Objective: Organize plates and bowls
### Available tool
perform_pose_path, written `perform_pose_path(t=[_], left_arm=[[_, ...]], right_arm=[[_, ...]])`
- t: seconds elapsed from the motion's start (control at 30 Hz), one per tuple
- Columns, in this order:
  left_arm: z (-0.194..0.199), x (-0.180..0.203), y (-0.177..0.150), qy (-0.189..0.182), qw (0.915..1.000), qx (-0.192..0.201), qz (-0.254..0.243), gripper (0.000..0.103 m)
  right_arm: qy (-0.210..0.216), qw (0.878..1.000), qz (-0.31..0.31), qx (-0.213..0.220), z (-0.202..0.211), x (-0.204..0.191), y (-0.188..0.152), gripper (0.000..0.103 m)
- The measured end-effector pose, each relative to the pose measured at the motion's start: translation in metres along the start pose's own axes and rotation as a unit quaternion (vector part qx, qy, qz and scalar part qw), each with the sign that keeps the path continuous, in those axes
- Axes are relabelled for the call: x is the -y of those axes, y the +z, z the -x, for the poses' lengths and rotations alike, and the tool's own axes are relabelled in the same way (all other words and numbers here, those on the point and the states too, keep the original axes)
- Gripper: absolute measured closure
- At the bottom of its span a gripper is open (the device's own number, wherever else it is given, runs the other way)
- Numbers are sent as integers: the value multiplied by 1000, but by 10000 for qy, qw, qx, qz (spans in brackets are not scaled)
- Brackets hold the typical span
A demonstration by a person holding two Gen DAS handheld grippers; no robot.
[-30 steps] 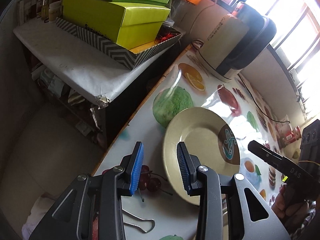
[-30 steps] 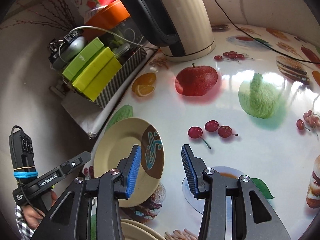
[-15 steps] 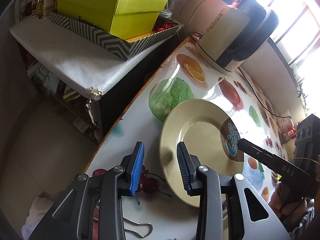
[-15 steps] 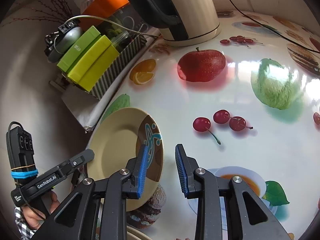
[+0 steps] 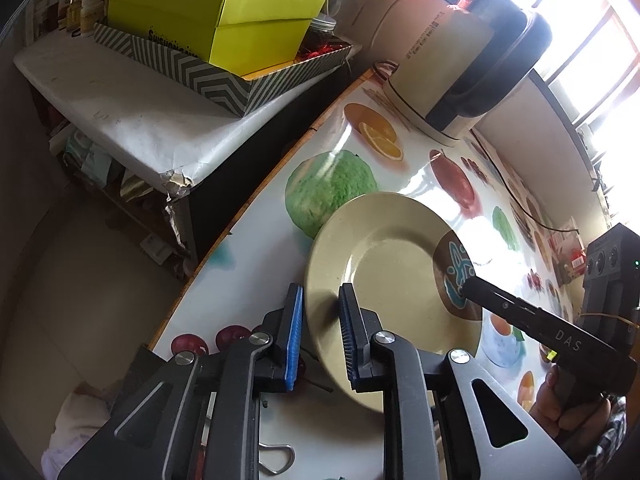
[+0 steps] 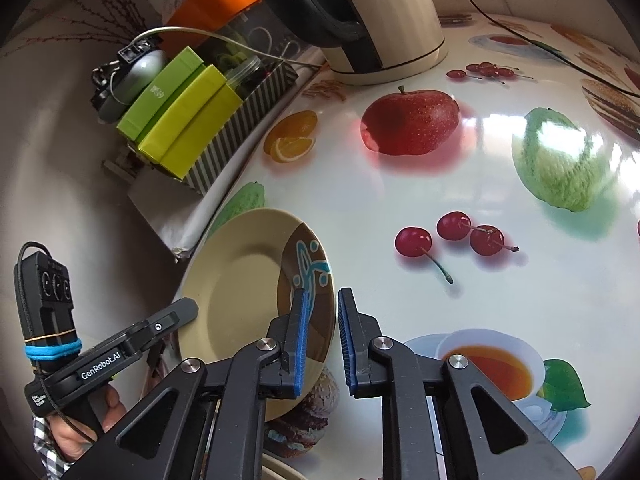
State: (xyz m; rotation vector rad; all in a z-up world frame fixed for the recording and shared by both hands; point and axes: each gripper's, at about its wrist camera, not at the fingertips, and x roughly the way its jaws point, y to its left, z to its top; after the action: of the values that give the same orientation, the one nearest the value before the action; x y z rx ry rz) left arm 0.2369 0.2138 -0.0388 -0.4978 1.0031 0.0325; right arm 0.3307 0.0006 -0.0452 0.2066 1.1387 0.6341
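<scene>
- Beige plate (image 5: 384,264), with a brown patch and blue motif, sits near the left edge of the fruit-print table (image 5: 256,248), below the kettle (image 5: 460,76).
- From my left wrist view, the left gripper (image 5: 320,336) has narrowed since a second ago; its jaws are closing with the plate's near rim between the blue pads, though I cannot tell if they press yet.
- From my right wrist view, the right gripper (image 6: 322,340) has closed from wide apart and now straddles the plate's patterned rim (image 6: 316,280), jaws drawn in on it.
- I judge both claws are taking opposite rims, so the lift toward stacking can begin.
</scene>
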Motion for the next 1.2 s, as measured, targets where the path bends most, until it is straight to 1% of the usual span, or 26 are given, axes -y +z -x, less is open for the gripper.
perform_pose_path(t=[0.8, 1.2], left_arm=[[3, 1, -2, 14, 10000, 19, 29, 85], [15, 6, -4, -27, 9999, 106, -18, 85]], right_arm=[[-20, 10000, 2, 9, 0, 0, -2, 89], [-26, 10000, 20, 94, 13, -5, -5, 89]])
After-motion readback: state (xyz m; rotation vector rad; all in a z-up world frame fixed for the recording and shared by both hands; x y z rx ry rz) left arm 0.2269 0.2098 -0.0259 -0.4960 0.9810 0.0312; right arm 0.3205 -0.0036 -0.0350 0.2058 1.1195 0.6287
